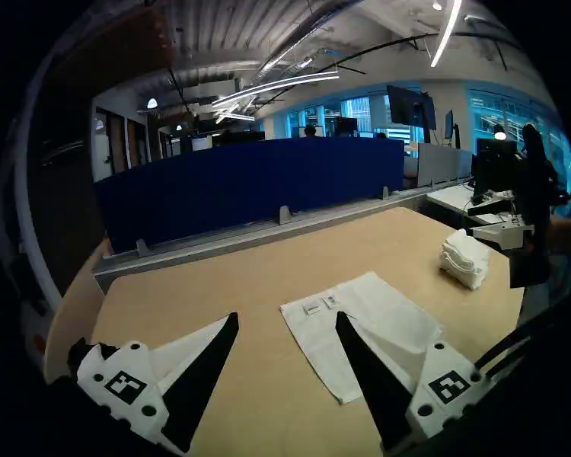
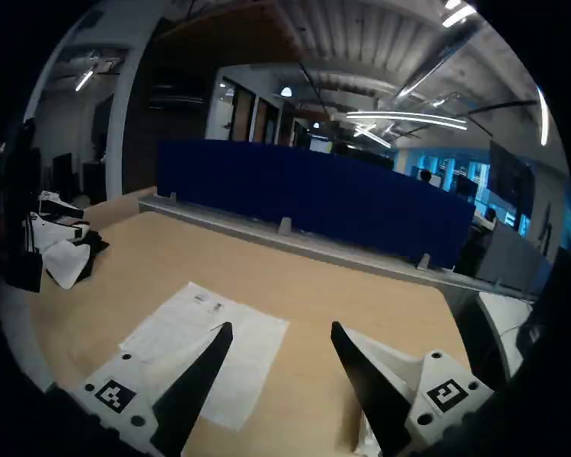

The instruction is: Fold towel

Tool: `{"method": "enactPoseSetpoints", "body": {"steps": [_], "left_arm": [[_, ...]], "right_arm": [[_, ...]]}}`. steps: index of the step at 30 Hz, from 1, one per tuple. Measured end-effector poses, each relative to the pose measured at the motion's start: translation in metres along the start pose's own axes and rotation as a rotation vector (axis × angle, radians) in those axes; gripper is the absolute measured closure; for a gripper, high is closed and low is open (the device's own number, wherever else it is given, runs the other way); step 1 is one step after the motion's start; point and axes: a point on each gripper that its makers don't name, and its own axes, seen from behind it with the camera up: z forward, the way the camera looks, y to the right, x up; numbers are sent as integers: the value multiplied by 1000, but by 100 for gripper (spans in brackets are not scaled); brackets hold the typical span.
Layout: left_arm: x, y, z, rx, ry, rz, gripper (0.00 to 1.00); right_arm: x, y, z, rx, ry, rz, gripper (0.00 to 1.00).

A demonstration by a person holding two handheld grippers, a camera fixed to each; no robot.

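Plainly the towel (image 1: 384, 305) lies flat on the desk (image 1: 247, 274), spread for folding; left gripper (image 1: 285, 316), towel at one o'clock, and right gripper (image 2: 280, 326), towel at eleven, hover with jaws released.

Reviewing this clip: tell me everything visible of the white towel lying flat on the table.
The towel is white, thin-looking cloth, rectangular, spread flat and unfolded on the tan wooden table. Small tags sit near one far corner, and faint creases cross it. The left gripper and right gripper hover open near it; neither grips it.
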Motion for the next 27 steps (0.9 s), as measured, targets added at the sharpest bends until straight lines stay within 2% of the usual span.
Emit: {"method": "enactPoseSetpoints", "body": {"steps": [14,20,27], "left_arm": [[-78,24,29,-49,-142,4,5],[-111,34,38,-65,-199,1,5],[-147,46,49,-86,-271,6,5]], "right_arm": [[-57,-22,25,63,-114,3,0],[-79,-31,29,87,-139,-26,0],[-114,-42,32,118,-207,-51,0]]}}
